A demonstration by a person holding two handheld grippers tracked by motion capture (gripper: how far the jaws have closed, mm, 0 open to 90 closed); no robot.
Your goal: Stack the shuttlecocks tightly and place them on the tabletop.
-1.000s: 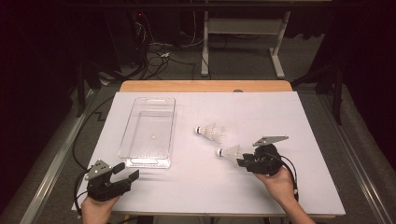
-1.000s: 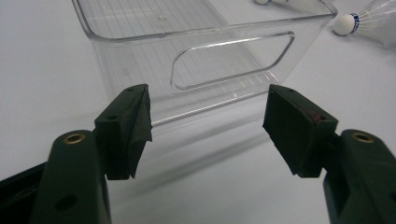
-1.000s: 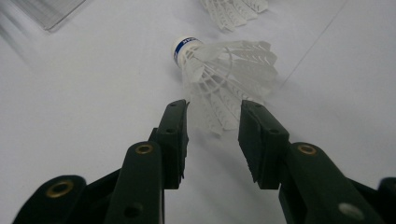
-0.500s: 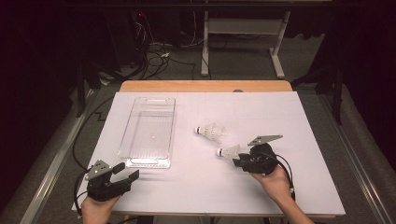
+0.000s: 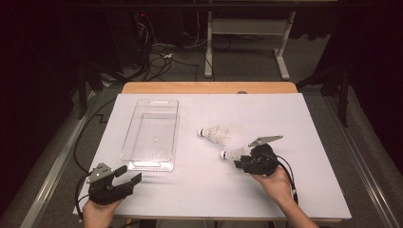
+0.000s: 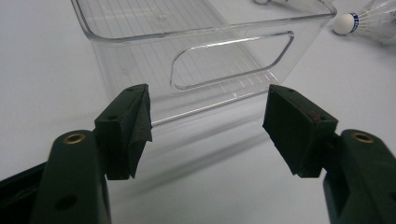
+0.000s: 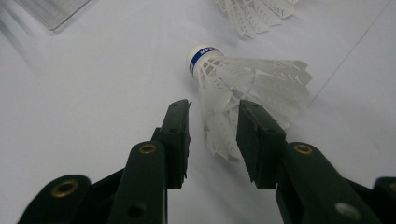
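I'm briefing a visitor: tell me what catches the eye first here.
The right tongs straddle the feather skirt of a white shuttlecock with a blue-banded cork lying on the white table; their jaws have just been closing. A second white feather shuttlecock lies just beyond. At left, a clear rectangular plastic bin stands empty, the open left tongs facing it.

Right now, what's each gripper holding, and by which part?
Left gripper: nothing, jaws open. Right gripper: jaws closing around the near shuttlecock's feather skirt, not clamped yet.
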